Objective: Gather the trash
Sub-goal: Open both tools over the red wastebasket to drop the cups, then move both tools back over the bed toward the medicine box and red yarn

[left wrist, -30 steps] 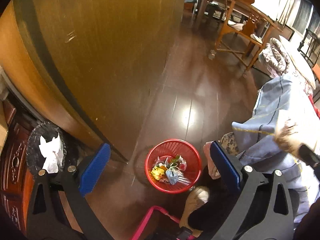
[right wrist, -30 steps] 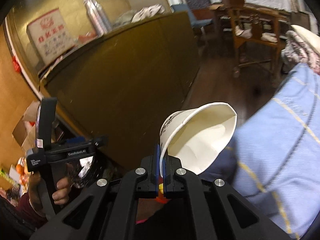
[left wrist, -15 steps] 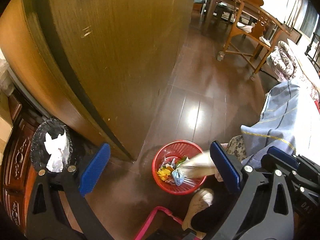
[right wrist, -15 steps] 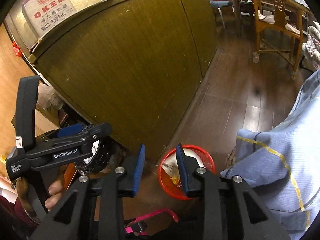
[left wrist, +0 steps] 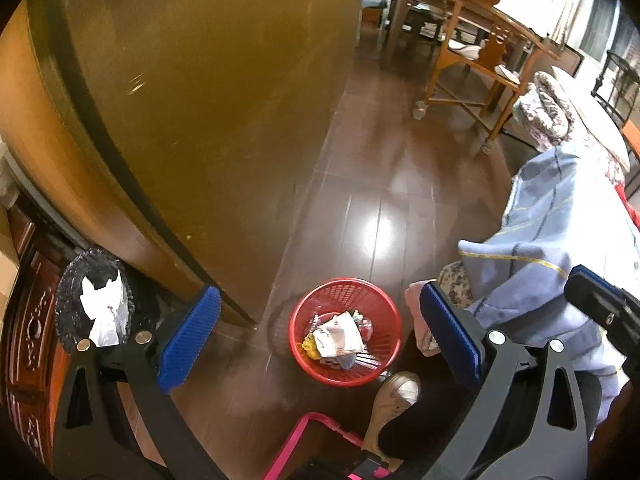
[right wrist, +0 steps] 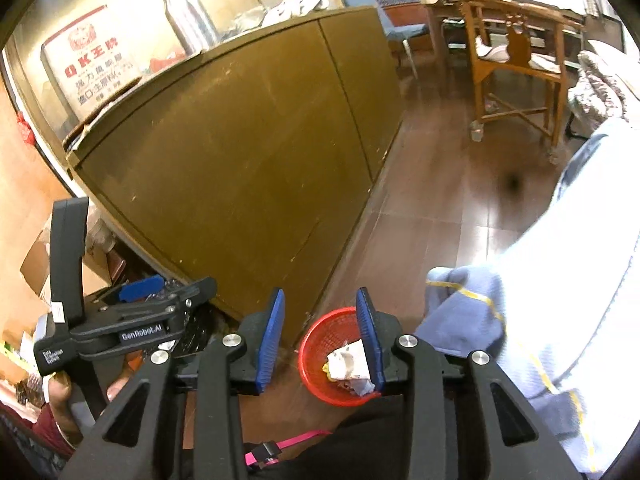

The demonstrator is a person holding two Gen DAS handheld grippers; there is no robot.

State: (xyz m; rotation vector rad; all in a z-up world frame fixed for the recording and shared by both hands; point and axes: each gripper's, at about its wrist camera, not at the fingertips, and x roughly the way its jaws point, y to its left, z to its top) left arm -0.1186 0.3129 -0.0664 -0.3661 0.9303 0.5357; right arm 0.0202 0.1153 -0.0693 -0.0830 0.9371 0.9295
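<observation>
A big brown cabinet [left wrist: 192,92] stands beside the dark wooden floor [left wrist: 384,184], and the blue blanket [left wrist: 560,216] hangs close by. The red trash basket [left wrist: 344,330] sits on the floor by the cabinet's corner, where trash can drop in from above. A crumpled paper cup [left wrist: 338,336] lies inside on other scraps. The left hand-held gripper [left wrist: 320,332] is spread wide and holds nothing. The right hand-held gripper [right wrist: 320,336] hangs above the basket with its jaws apart and holds nothing too.
</observation>
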